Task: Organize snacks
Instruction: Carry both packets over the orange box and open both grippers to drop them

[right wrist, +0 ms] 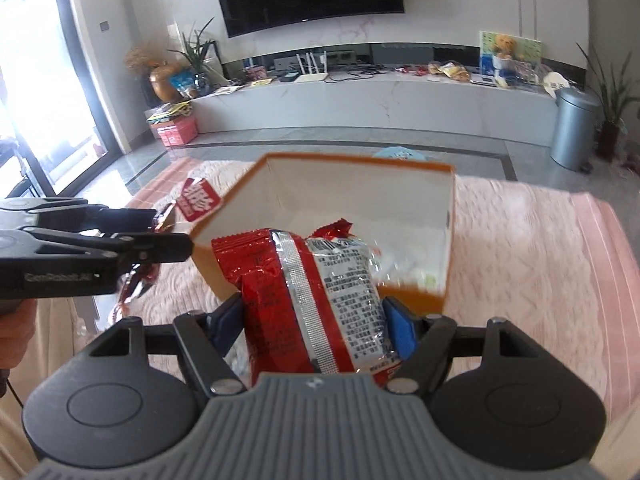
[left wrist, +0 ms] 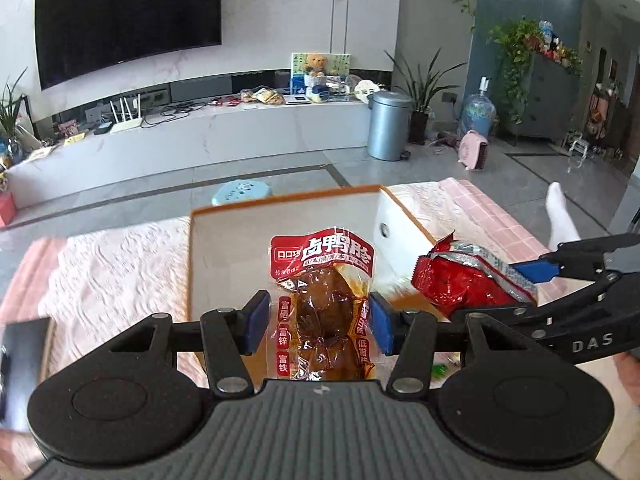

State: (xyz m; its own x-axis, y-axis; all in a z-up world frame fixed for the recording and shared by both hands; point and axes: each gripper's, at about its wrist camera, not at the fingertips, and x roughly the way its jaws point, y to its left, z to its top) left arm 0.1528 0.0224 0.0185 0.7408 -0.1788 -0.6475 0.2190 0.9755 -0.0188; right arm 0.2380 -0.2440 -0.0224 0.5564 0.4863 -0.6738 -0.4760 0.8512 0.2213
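Large black TV (left wrist: 128,20) on a pale marble wall. Below it a long white ledge (left wrist: 224,128) carries a white router (left wrist: 126,118) with upright antennas, cables, and a teddy bear (left wrist: 317,63) against a green picture. Grey lidded bin (left wrist: 389,125) on the floor at the ledge's right end; potted plant (left wrist: 420,92) just beside it. Pink fan-like appliance (left wrist: 474,150), possibly a heater, further right. Light blue stool (left wrist: 244,192) beyond the pink textured cloth (left wrist: 116,264). Bright window (right wrist: 36,76) at far left.

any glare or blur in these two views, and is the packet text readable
Left wrist: fisheye bends the TV wall; the braised snack packet label is sharp; the orange box edge beside it smears. Right wrist: the window at left is blown out white; the red foil packet print is too soft to read.
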